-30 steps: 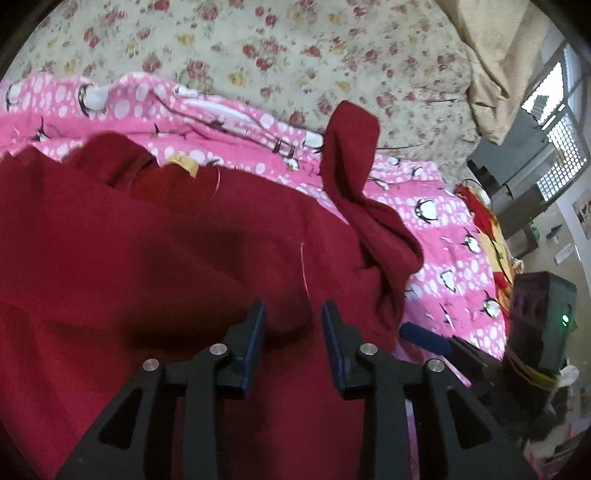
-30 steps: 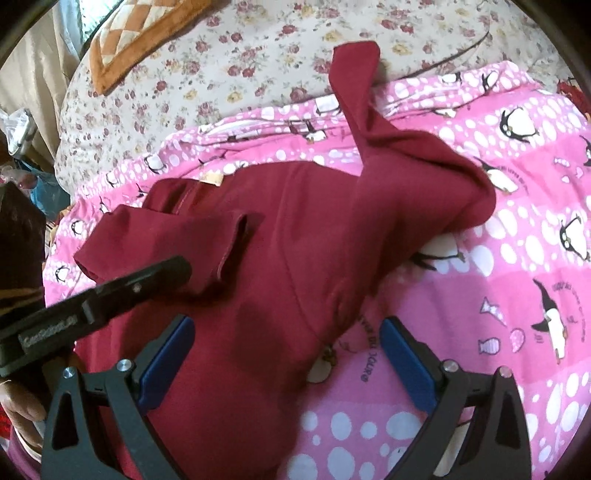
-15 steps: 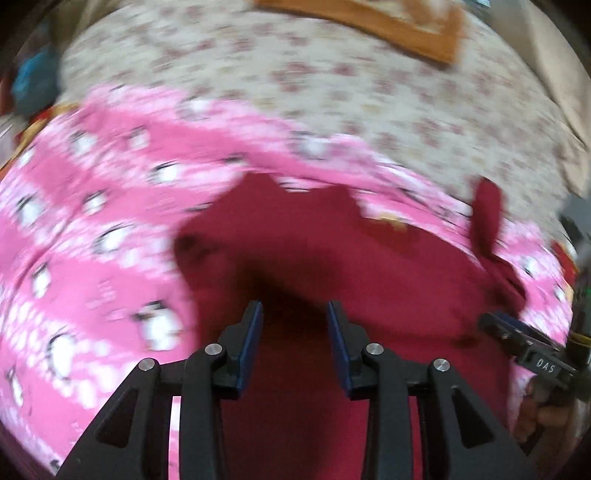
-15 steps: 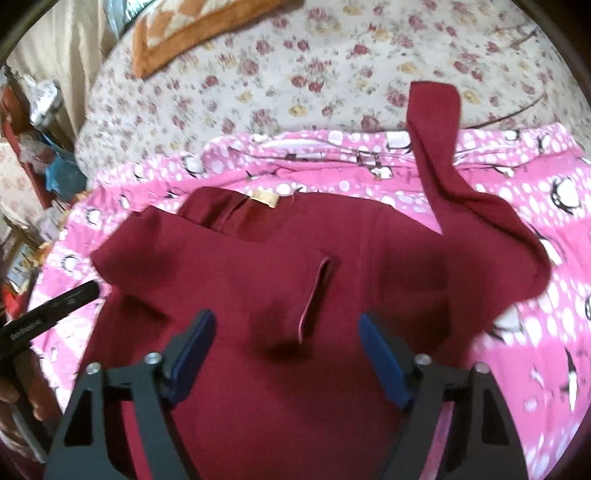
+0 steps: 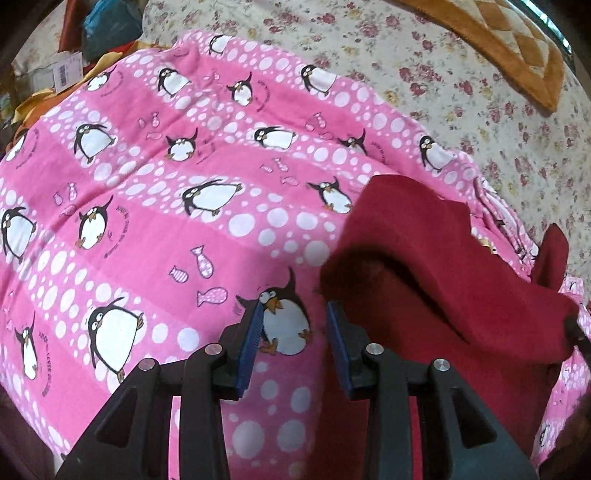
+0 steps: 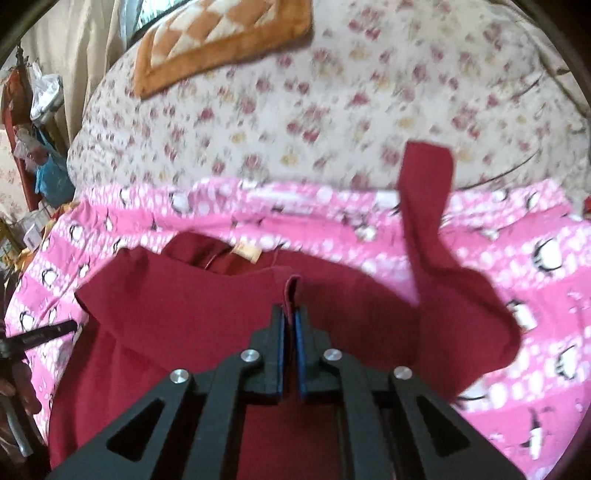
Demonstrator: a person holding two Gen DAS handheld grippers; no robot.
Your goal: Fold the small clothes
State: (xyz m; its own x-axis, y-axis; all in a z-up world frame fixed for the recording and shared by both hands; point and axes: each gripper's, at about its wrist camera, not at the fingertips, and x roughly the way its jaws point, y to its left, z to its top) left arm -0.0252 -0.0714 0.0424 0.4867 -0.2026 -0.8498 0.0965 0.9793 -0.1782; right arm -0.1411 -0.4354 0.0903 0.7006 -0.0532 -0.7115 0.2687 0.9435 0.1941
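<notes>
A dark red shirt [image 6: 192,306] lies on a pink penguin blanket [image 6: 546,266]. Its left sleeve is folded across the body, and its cuff [image 6: 291,290] stands up in my right gripper [image 6: 290,325], which is shut on it. The other sleeve [image 6: 424,199] stretches up and away at the right. In the left wrist view the shirt [image 5: 436,280] lies at the right. My left gripper [image 5: 293,325] is open and empty over the blanket [image 5: 147,221], just left of the shirt's edge.
A floral bedspread [image 6: 332,92] lies beyond the blanket, with an orange patchwork cushion [image 6: 221,33] on it. Clutter and bags [image 6: 40,147] stand at the far left of the bed. The left gripper's tip [image 6: 44,332] shows at the left edge of the right wrist view.
My right gripper has closed on the folded sleeve's cuff. My left gripper has moved left off the shirt and now hangs over the bare blanket.
</notes>
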